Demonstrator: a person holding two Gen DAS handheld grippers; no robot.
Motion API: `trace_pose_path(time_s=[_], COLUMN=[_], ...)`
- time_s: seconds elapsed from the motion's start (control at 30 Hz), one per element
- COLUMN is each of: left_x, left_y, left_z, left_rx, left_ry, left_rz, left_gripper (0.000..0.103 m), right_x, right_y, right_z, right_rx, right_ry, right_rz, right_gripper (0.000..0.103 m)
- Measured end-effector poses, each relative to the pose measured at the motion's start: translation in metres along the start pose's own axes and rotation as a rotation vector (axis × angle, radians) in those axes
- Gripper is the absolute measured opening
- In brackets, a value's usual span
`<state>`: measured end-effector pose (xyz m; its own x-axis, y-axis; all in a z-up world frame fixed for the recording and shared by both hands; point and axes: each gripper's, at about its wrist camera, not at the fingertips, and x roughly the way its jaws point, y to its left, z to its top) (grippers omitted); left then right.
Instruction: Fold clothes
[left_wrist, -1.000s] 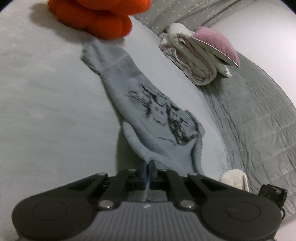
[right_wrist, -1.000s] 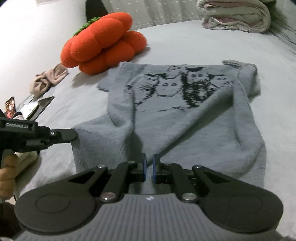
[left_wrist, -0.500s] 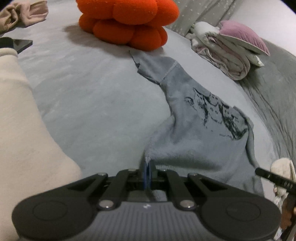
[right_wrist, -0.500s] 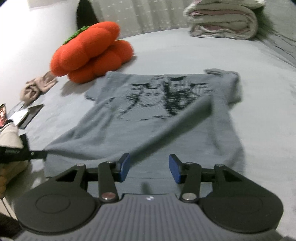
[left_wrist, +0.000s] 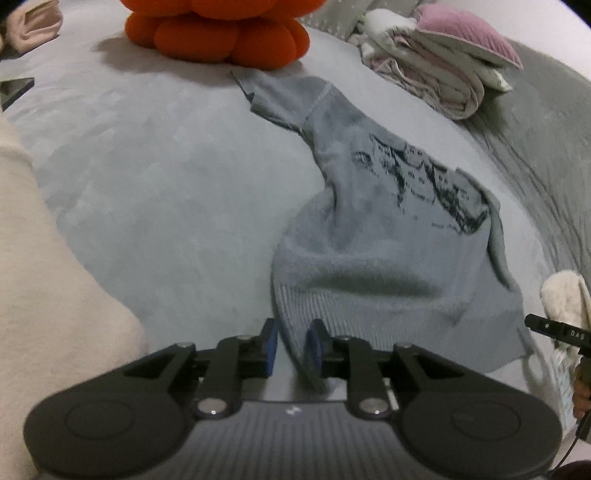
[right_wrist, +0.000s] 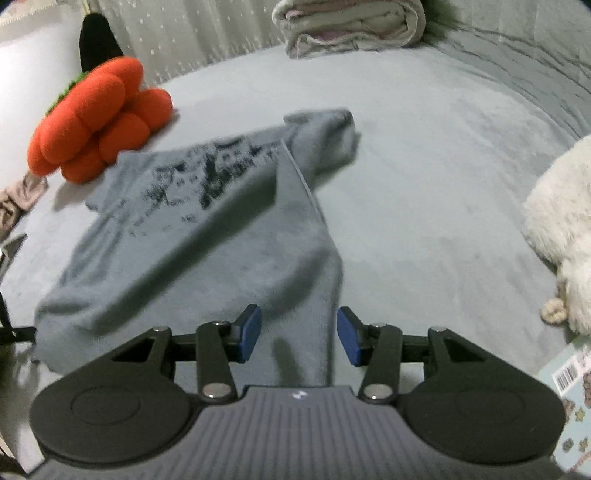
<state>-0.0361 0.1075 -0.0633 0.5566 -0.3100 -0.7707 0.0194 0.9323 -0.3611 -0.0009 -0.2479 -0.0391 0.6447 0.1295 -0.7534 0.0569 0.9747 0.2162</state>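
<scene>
A grey knit sweater (left_wrist: 373, 236) with a black cat print lies on the grey bed, its ribbed hem nearest me; it also shows in the right wrist view (right_wrist: 207, 229). My left gripper (left_wrist: 291, 349) is open, its blue pads apart on either side of the hem corner, which hangs loose between them. My right gripper (right_wrist: 299, 334) is open wide over the sweater's near edge and holds nothing. The tip of the right gripper shows at the right edge of the left wrist view (left_wrist: 557, 330).
An orange pumpkin plush (left_wrist: 218, 29) sits beyond the sweater; it shows at the left in the right wrist view (right_wrist: 96, 118). Folded bedding with a pink pillow (left_wrist: 443, 62) lies at the back right. A white fluffy item (right_wrist: 561, 236) lies right. A beige sleeve (left_wrist: 40, 295) fills the left.
Both grippers have opened and let go of the sweater's hem. The sweater has dropped flatter on the bed and the right jaws have spread wider.
</scene>
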Motion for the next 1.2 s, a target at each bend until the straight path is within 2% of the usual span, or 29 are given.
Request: trace_pose_path(time_s=[0.07,0.2,0.27,0.3,0.4,0.5,0.57,0.83,1.0,1.2], left_x=[0.0,0.001,0.002,0.003,0.001,-0.008,-0.016,-0.051,-0.069,-0.064], left_y=[-0.003,-0.007,-0.011,-0.014,-0.023,-0.029,-0.03,-0.026,-0.033,-0.033], left_z=[-0.003,-0.009,-0.014,-0.017,-0.022,-0.021,-0.021,-0.024,-0.028,-0.038], left_rx=[0.015,0.014,0.019,0.031,0.059,0.075,0.081,0.04,0.066,0.096], left_ry=[-0.004,-0.026,-0.055,-0.069,-0.095,-0.086,-0.075,-0.035,-0.03,0.022], left_rz=[0.008,0.026,0.044,0.061,0.124,0.189,0.207,0.165,0.155,0.162], left_gripper=[0.027,0.025,0.018,0.007,0.004,0.003,0.003,0.003,0.003,0.003], right_x=[0.005,0.012,0.013,0.016,0.018,0.01,0.003,-0.039,-0.059,-0.057], right_y=[-0.001,0.002,0.004,0.005,0.012,0.012,0.009,0.004,0.001,-0.003], right_z=[-0.005,-0.015,-0.018,-0.021,-0.026,-0.026,-0.025,-0.025,-0.031,-0.043], right_rx=[-0.034,-0.098,-0.1,-0.097,-0.123,-0.126,-0.127,-0.167,-0.19,-0.206], right_ry=[0.023,0.026,0.005,-0.003,-0.036,-0.037,-0.032,-0.035,-0.019,0.032], right_rz=[-0.02,-0.055,-0.055,-0.051,-0.085,-0.115,-0.135,-0.164,-0.165,-0.166], right_gripper=[0.049,0.037,0.01,0.007,0.006,0.004,0.004,0.004,0.004,0.004])
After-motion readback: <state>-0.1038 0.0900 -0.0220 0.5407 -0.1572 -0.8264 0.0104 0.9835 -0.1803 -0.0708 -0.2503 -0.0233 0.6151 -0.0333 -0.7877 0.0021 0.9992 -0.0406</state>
